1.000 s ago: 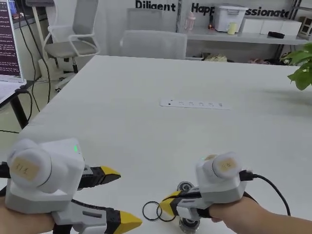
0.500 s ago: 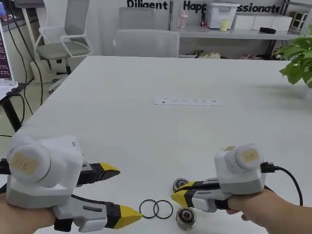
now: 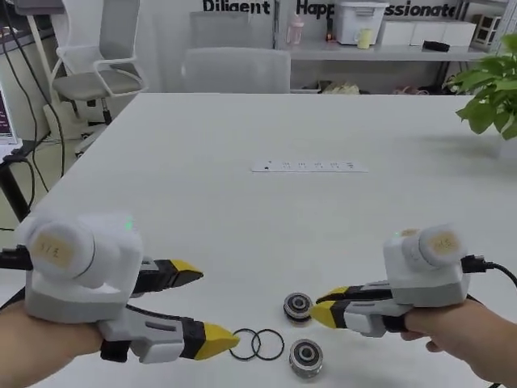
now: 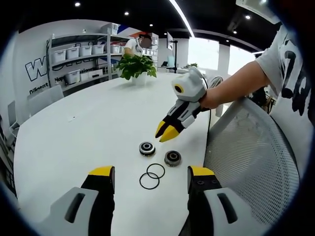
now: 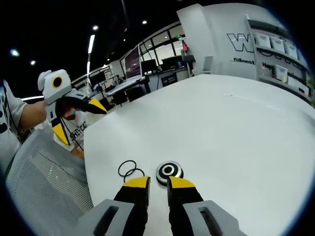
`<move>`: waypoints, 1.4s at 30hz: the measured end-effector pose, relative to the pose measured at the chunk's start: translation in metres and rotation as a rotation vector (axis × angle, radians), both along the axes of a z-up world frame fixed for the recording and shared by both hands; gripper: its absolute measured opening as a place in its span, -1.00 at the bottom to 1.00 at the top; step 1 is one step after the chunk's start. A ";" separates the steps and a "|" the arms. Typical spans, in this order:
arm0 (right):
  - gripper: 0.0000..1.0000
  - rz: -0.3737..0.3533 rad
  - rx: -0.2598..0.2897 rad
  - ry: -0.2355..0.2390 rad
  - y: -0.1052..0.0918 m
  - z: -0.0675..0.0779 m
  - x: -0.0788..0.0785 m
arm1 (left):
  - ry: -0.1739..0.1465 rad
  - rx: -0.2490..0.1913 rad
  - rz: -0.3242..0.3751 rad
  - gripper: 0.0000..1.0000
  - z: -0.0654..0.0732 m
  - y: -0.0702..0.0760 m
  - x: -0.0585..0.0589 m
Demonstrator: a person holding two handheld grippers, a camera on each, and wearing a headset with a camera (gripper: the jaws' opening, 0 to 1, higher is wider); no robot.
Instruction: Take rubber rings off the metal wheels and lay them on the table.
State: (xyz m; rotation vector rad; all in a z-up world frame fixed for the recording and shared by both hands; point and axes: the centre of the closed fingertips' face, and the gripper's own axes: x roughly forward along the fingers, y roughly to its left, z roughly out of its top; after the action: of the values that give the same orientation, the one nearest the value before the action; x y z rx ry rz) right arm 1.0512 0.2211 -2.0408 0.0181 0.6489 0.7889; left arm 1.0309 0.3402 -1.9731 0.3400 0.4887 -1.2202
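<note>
My left hand-held gripper (image 3: 208, 307) is released, my right hand-held gripper (image 3: 321, 312) clenched empty; I'd pin one small round metal wheel (image 3: 298, 306) before peeling any rubber off.

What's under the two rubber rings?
Bare white table shows through both rubber rings, which lie flat, overlapping slightly. In the head view the left gripper's lower jaw tip hides one ring's edge.

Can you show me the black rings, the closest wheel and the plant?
Rings (image 3: 257, 344): head view, the spot where the two overlap.
Wheel (image 3: 306, 356): head view, its middle hub.
Plant (image 3: 485, 101): head view, its green leaves.
</note>
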 end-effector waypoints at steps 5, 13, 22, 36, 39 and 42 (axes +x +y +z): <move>-0.76 -0.012 -0.013 -0.003 -0.008 -0.001 0.003 | 0.029 -0.021 0.006 0.13 0.000 -0.006 0.008; -0.74 -0.018 -0.027 -0.004 -0.014 -0.004 0.006 | 0.036 -0.030 0.004 0.12 0.000 -0.014 0.018; -0.73 -0.007 -0.044 0.006 -0.014 -0.014 0.007 | 0.084 -0.033 0.019 0.08 -0.013 -0.021 0.029; -0.71 -0.011 -0.047 0.018 -0.018 -0.024 0.010 | 0.130 -0.029 -0.014 0.04 -0.034 -0.038 0.036; -0.71 -0.009 -0.045 0.020 -0.017 -0.026 0.010 | 0.129 -0.018 -0.024 0.02 -0.039 -0.042 0.038; -0.71 -0.010 -0.040 0.023 -0.017 -0.027 0.010 | 0.132 -0.011 -0.031 0.00 -0.043 -0.047 0.039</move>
State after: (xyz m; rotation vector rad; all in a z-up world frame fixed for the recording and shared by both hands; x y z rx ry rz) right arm 1.0610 0.2038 -2.0673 -0.0058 0.6856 0.7668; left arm 1.0699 0.2937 -2.0159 0.2590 0.5920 -1.2807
